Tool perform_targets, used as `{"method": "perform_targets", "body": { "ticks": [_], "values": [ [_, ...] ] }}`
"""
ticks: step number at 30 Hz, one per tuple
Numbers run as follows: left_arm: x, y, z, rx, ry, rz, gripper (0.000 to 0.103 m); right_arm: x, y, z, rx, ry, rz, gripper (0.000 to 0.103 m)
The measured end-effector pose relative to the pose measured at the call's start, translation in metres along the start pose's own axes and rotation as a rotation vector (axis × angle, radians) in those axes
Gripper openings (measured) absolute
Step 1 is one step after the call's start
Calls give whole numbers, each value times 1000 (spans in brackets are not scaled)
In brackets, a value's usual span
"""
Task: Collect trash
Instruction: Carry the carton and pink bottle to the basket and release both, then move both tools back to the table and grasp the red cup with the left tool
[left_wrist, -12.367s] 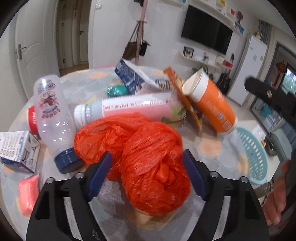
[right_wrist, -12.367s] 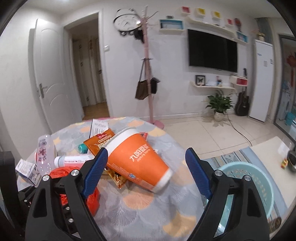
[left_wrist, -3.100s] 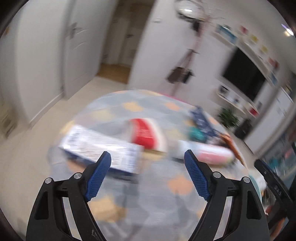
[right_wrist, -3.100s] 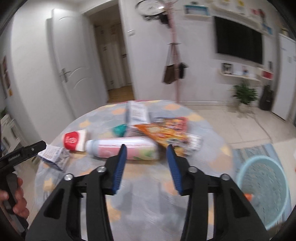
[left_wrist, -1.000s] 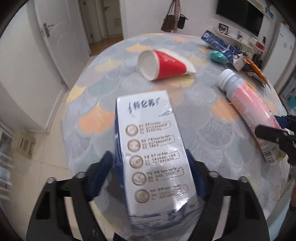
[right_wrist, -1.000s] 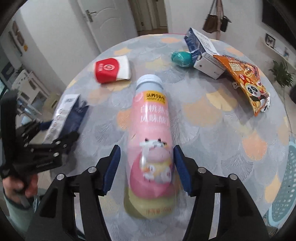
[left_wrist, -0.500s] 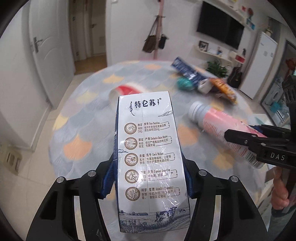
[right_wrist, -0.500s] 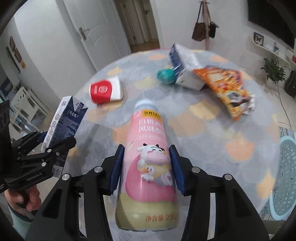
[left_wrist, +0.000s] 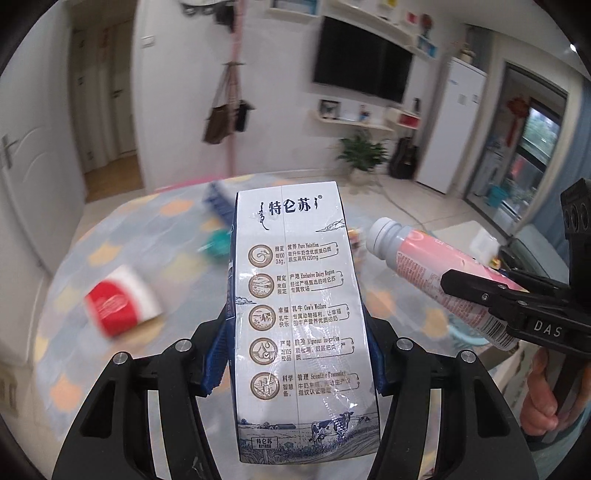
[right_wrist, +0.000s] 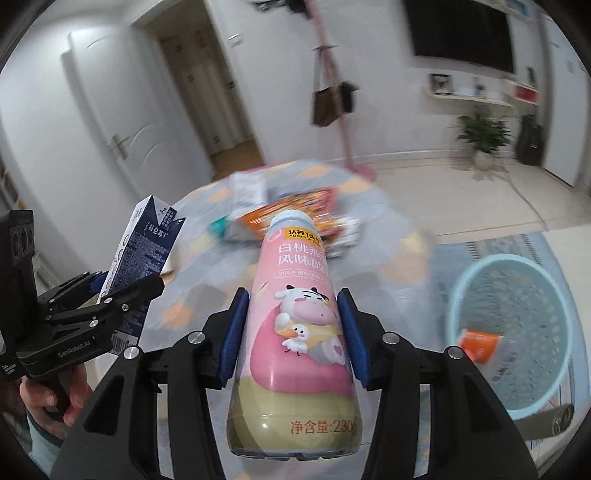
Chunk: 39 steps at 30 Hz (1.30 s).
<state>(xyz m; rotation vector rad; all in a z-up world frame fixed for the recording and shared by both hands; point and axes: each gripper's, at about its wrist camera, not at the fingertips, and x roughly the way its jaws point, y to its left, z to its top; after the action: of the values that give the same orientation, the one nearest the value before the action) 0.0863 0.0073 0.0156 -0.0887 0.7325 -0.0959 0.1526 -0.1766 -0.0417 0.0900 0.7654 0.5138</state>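
Milk carton (left_wrist: 295, 325) clamped in our left gripper (left_wrist: 295, 354), pink bottle (right_wrist: 291, 332) in our right gripper (right_wrist: 291, 332). Only the right view shows the blue basket (right_wrist: 554, 280). Both tilt downward over the table (left_wrist: 110, 229).

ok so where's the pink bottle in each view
left wrist: pink bottle at right, slanting, clamped in the right gripper.
right wrist: pink bottle dead centre, between the near jaws.
shared landmark: milk carton, centre of left view, far left of right view.
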Motion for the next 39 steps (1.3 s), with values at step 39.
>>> {"method": "perform_targets", "body": {
  "ticks": [39],
  "values": [
    [169, -184, 18, 170, 139, -296, 73, 7, -229, -68, 463, -1, -317, 42]
  ]
}}
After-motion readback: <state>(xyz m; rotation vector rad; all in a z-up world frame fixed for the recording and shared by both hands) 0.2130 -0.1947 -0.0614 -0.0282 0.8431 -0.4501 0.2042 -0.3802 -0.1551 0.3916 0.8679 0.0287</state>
